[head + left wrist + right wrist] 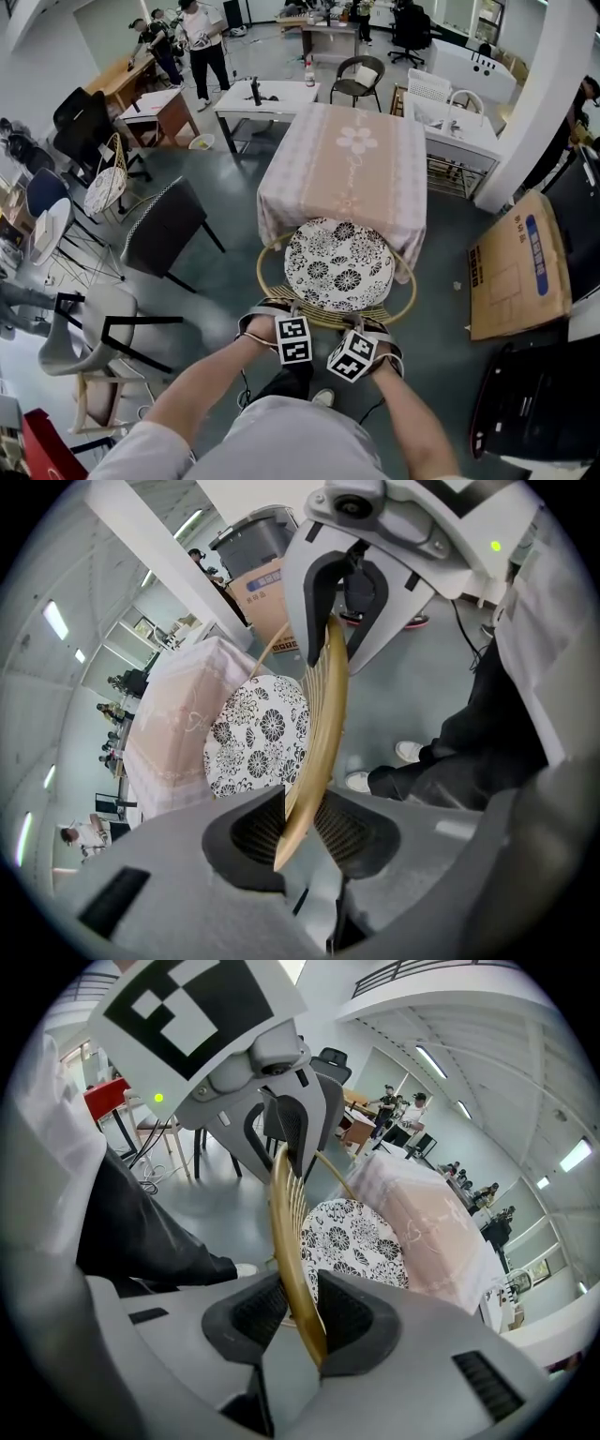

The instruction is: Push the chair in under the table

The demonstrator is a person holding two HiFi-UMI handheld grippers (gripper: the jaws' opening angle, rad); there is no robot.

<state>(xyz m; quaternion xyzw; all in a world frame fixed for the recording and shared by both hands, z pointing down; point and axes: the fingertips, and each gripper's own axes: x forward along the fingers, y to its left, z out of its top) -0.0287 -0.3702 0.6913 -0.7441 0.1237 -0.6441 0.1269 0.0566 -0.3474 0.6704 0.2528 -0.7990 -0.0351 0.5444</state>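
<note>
Head view: the chair [323, 317] stands at the near end of the desk [342, 159], with the person just behind its back.
Chair: a round golden wire frame with a black-and-white flowered cushion [337, 264] on the seat.
Place of chair: the front of the seat reaches the hanging edge of the pink cloth [281, 202]; most of the cushion is outside the desk.
Left tongs [269, 317]: closed on the curved back rim [325, 705] of the chair; the left gripper view shows the golden rim pressed between the two dark pads.
Right tongs [380, 330]: closed on the same rim, just beside the left ones; the right gripper view shows the rim between its pads too.
Both tongs: they point steeply down at the rim, marker cubes close together.
Floor [225, 281]: grey, smooth.
Around: a dark chair [164, 230] to the left, well apart; a flat cardboard box [520, 267] on the floor to the right.
</note>
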